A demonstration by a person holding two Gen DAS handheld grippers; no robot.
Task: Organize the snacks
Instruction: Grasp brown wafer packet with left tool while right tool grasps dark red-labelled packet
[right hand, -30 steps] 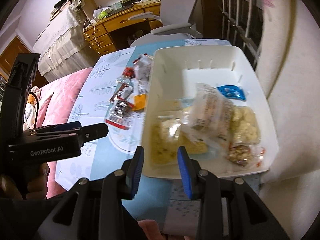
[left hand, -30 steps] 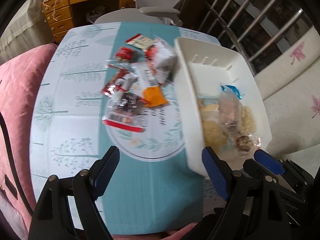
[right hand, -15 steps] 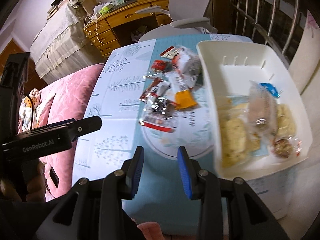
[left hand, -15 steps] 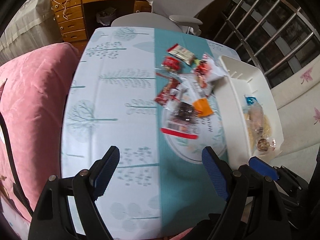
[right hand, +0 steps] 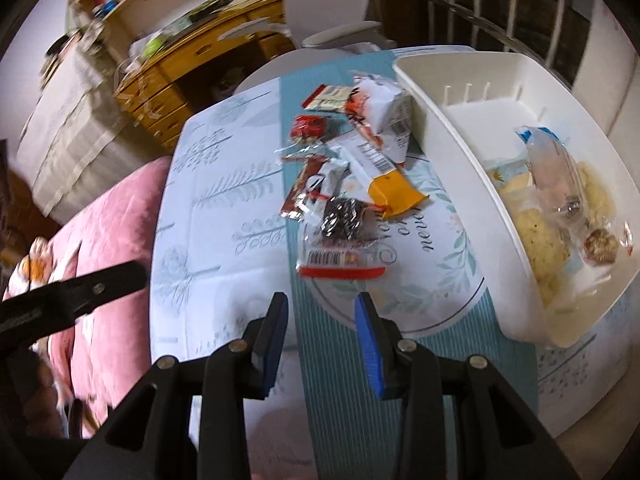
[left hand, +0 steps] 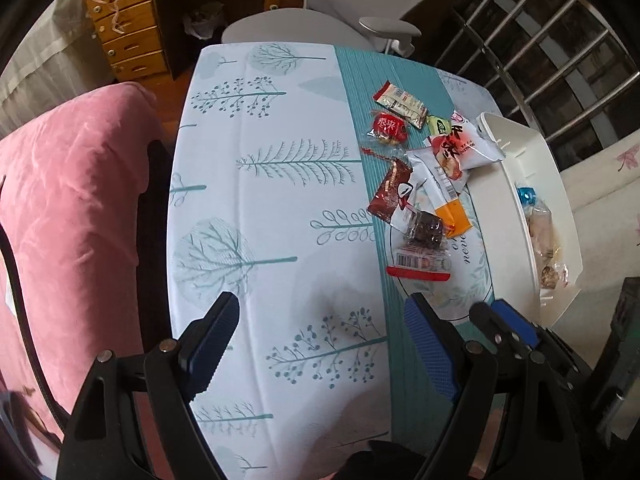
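Several snack packets lie in a loose pile on the teal runner, among them a clear packet with a red strip (left hand: 420, 252) (right hand: 340, 248), an orange-tipped packet (left hand: 454, 216) (right hand: 394, 194) and a white and red bag (left hand: 464, 148) (right hand: 380, 110). A white bin (left hand: 504, 208) (right hand: 452, 136) stands right of the pile and holds several wrapped snacks (right hand: 552, 196). My left gripper (left hand: 316, 344) is open and empty above the near table. My right gripper (right hand: 320, 332) is open and empty, just short of the clear packet; it also shows in the left wrist view (left hand: 506, 322).
The table has a white tree-print cloth (left hand: 260, 208). A pink sofa (left hand: 68, 208) lies along its left side. A grey office chair (left hand: 320, 24) and a wooden desk (left hand: 132, 40) stand beyond the far edge. A metal railing (left hand: 560, 40) is at the back right.
Both grippers have pulled back and swung left, away from the bin. The bin has shifted to the right of both views and the snack pile now sits ahead of my right gripper.
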